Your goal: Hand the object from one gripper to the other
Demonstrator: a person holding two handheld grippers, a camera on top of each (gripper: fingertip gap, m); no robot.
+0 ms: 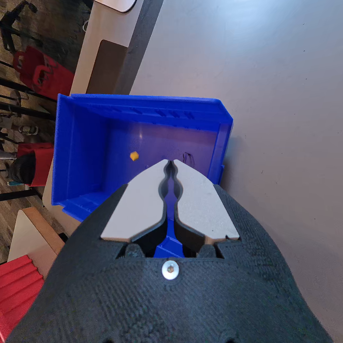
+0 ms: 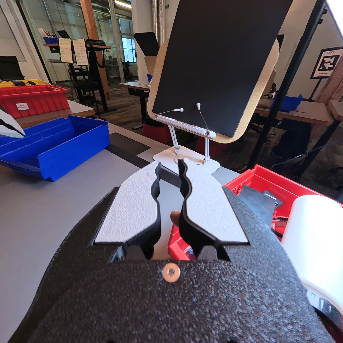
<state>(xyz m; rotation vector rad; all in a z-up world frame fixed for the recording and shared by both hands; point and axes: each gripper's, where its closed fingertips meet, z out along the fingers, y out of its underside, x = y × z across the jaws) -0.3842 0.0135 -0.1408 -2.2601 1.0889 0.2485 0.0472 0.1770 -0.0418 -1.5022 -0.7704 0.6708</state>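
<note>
A small yellow-orange cube (image 1: 134,156) lies on the floor of the blue bin (image 1: 79,148). My left gripper (image 1: 170,162) hangs above the bin, just right of the cube and apart from it. Its jaws are shut with nothing between them. My right gripper (image 2: 168,164) is open and empty, held above the grey table (image 2: 55,204) and pointing at a stand. The blue bin (image 2: 74,157) also shows at the left of the right wrist view. The left gripper's fingertips (image 2: 11,128) show above it there. The cube is hidden in that view.
A red bin (image 2: 259,178) holding black parts sits right of my right gripper, with a white roll (image 2: 315,241) close by. A black board on a white stand (image 2: 213,74) stands at the table's far edge. Another red bin (image 2: 33,100) is behind the blue one. My right fingertips sit around 45 cm from my left ones.
</note>
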